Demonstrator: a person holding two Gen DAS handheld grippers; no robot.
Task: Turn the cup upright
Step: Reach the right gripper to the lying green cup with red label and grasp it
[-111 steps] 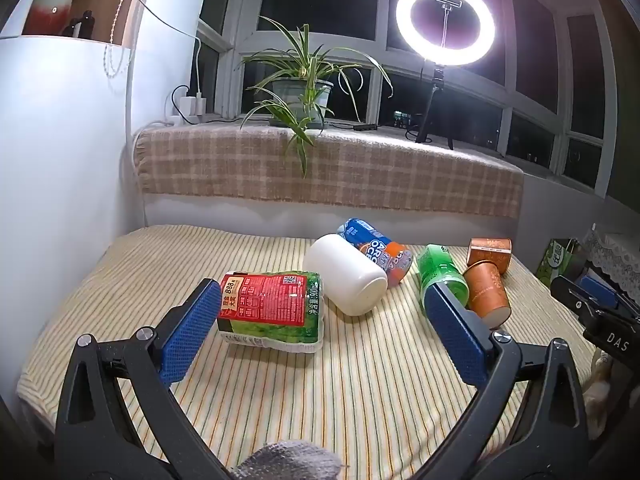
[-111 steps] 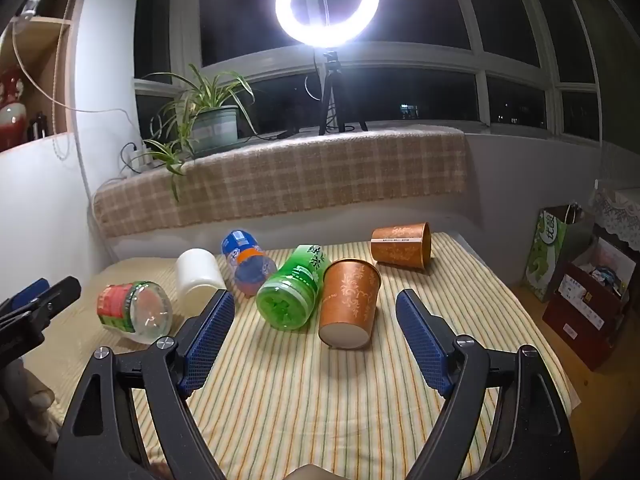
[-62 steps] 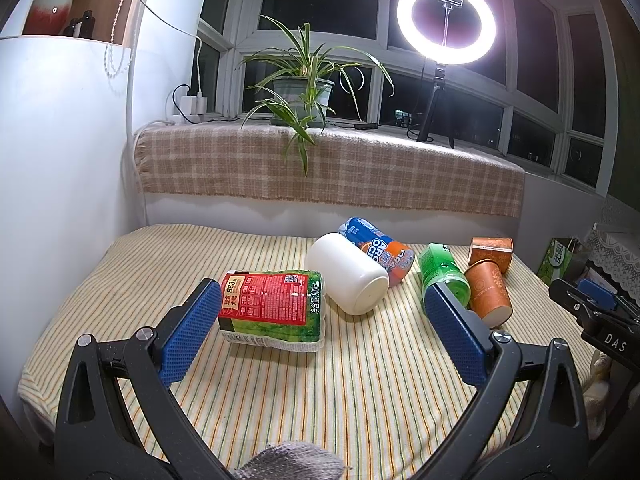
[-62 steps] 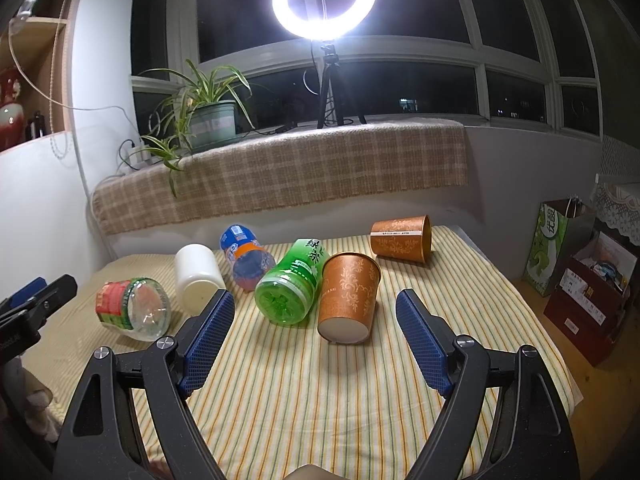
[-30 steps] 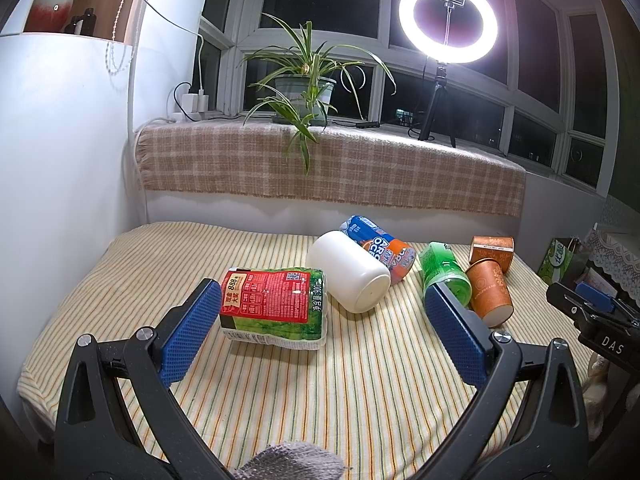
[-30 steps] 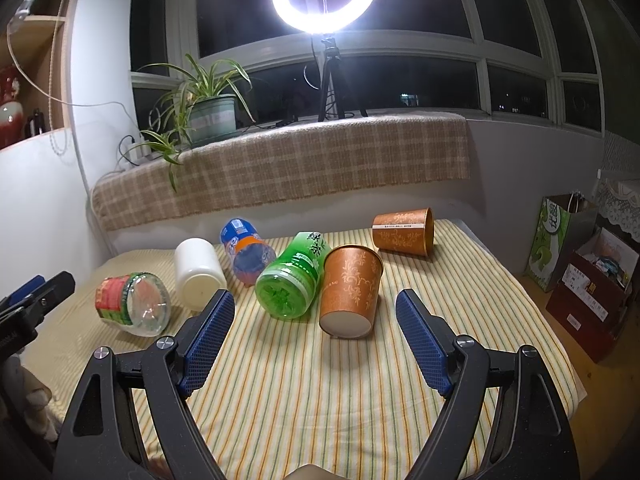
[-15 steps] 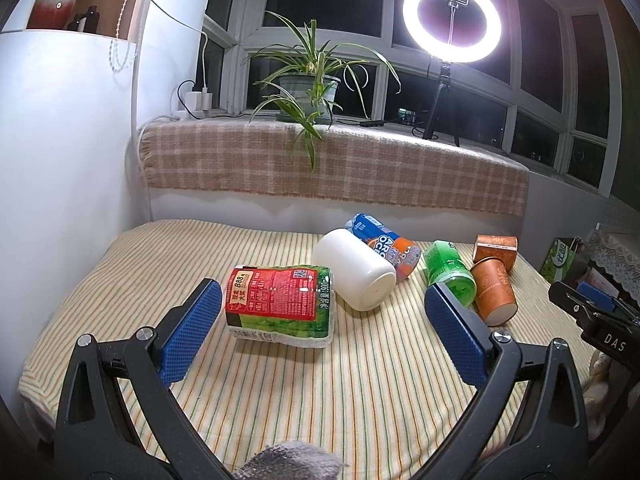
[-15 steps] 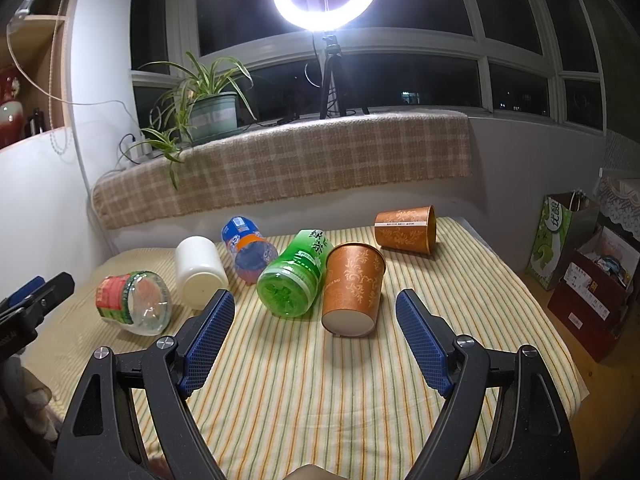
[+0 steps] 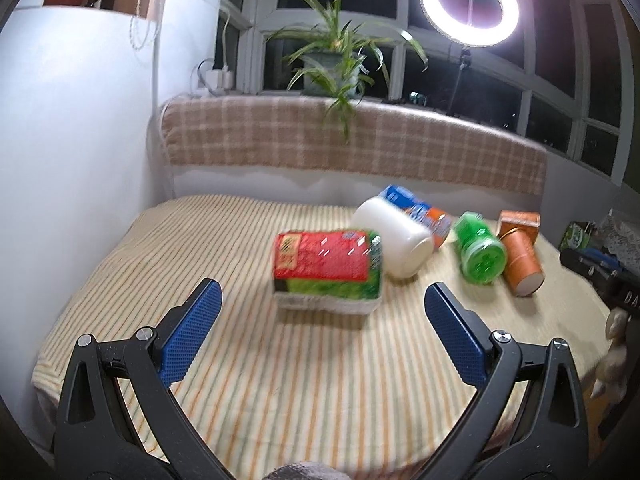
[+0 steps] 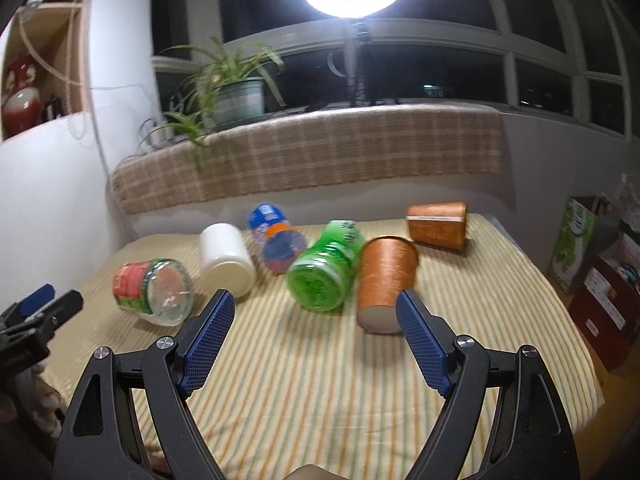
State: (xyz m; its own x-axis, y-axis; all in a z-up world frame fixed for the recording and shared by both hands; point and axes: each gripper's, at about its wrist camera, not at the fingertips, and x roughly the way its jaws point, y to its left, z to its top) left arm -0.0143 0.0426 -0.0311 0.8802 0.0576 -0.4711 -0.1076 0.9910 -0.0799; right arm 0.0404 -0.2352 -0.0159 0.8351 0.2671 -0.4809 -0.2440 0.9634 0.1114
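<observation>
Striped cloth covers the table where our cup lies on its side, touching the green bottle on that bottle's right, base toward us. Beyond the bottle sits a second cup, also toppled; motion blur leaves us unsure which one is meant, though the nearer seems likelier. We judge this the approach step. Our right gripper is spread wide and empty, our left gripper likewise. Next we need the right fingers straddling the cup's body, clear of the bottle.
</observation>
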